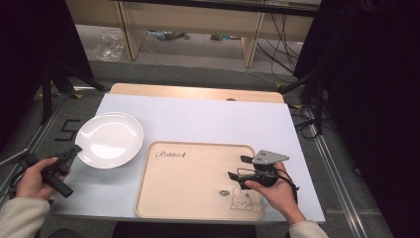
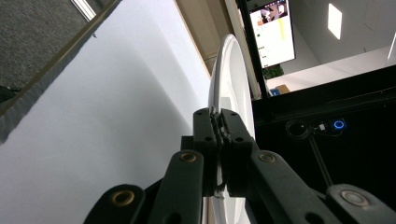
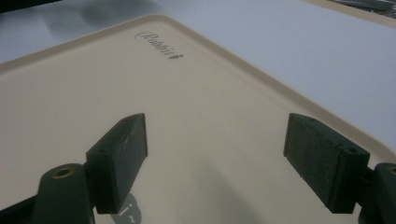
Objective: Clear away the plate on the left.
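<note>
A white plate (image 1: 110, 139) lies on the white table (image 1: 208, 119), left of a beige tray (image 1: 188, 173) printed with a rabbit. My left gripper (image 1: 74, 150) reaches the plate's near-left rim. In the left gripper view the gripper (image 2: 218, 122) is shut on the thin rim of the plate (image 2: 231, 74), which runs edge-on away from the jaws. My right gripper (image 1: 238, 167) hovers over the right part of the tray, open. In the right gripper view the gripper (image 3: 217, 140) has nothing between its pads, and the bare tray (image 3: 187, 93) lies below.
A wooden strip (image 1: 198, 91) borders the table's far edge. Dark stand legs (image 1: 49, 84) rise at the left and cables (image 1: 307, 119) trail at the right. A lit screen (image 2: 273, 30) hangs beyond the plate in the left gripper view.
</note>
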